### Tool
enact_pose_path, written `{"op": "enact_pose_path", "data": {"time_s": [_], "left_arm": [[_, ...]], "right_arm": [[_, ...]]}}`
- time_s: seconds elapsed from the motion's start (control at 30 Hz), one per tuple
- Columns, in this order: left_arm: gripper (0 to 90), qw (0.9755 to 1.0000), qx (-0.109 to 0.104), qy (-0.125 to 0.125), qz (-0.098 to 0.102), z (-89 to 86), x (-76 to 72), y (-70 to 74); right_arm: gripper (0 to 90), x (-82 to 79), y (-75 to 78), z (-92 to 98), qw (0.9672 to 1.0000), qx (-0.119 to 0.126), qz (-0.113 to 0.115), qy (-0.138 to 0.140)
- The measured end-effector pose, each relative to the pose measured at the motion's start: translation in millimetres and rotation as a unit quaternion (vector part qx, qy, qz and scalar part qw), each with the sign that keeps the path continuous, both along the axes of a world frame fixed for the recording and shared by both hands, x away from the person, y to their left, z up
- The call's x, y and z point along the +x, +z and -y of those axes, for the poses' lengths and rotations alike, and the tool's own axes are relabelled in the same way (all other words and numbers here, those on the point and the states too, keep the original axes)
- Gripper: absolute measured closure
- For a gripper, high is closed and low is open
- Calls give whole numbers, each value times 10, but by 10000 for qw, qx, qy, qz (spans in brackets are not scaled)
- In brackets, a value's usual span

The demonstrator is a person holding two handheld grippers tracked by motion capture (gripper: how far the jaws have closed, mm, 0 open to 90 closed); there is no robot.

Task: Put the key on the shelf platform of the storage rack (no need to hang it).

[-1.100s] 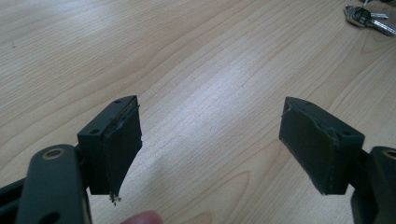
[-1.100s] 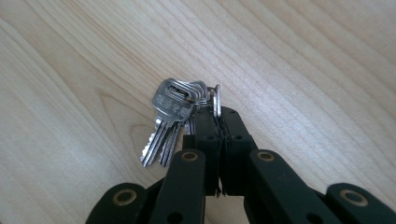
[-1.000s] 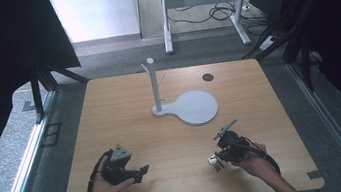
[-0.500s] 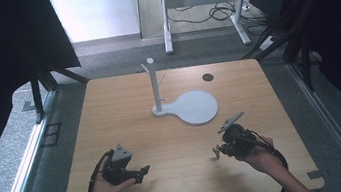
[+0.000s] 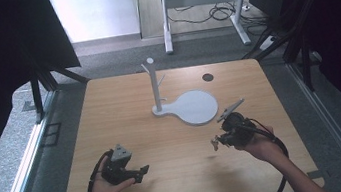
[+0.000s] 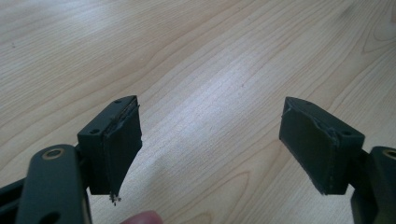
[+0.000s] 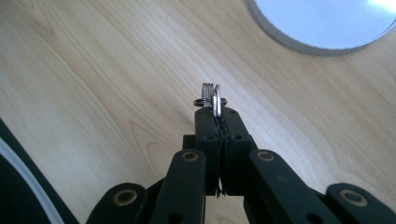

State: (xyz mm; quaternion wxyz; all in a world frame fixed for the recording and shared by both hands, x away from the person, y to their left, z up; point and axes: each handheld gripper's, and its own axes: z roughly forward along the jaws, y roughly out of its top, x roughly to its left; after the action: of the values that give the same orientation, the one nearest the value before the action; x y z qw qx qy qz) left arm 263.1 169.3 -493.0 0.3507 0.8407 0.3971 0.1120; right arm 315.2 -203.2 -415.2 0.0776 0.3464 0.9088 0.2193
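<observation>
Two hands hold black grippers low over a pale wooden desk (image 5: 177, 160).

The right hand-held gripper (image 7: 215, 108), near the flat round base of the white peg stand (image 5: 195, 106), is clamped on a small metal key ring (image 7: 210, 99). The left hand-held gripper (image 6: 210, 149), well apart from the stand, has its jaws spread wide over bare wood.

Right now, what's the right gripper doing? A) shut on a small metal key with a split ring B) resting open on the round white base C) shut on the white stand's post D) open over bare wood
A: in the right gripper view the black jaws of the right gripper are pressed together on a small metal key with a split ring, held above the light wooden table, short of the round white base.
</observation>
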Motion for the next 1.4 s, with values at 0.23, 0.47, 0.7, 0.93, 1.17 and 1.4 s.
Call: {"op": "enact_pose_path", "data": {"time_s": [0.23,0.47,0.7,0.93,1.17,1.4], "left_arm": [[213,10000,-27,17,-22,-3,0,-3],[213,10000,-38,18,-19,-9,2,-6],[214,10000,-35,23,-21,-9,4,-7],[213,10000,-19,9,-36,-14,12,-16],[213,10000,-29,17,-48,-13,11,-16],[213,10000,-29,13,-47,-12,13,-23]], "right_arm": [[889,134,58,-50,9999,-38,-105,25],[889,237,74,-90,9997,-109,-209,26],[889,305,77,-104,9996,-126,-238,26],[889,381,93,-112,9996,-113,-244,-11],[889,480,131,-131,9996,-100,-240,-70],[888,586,152,-141,9996,-74,-227,-127]]}}
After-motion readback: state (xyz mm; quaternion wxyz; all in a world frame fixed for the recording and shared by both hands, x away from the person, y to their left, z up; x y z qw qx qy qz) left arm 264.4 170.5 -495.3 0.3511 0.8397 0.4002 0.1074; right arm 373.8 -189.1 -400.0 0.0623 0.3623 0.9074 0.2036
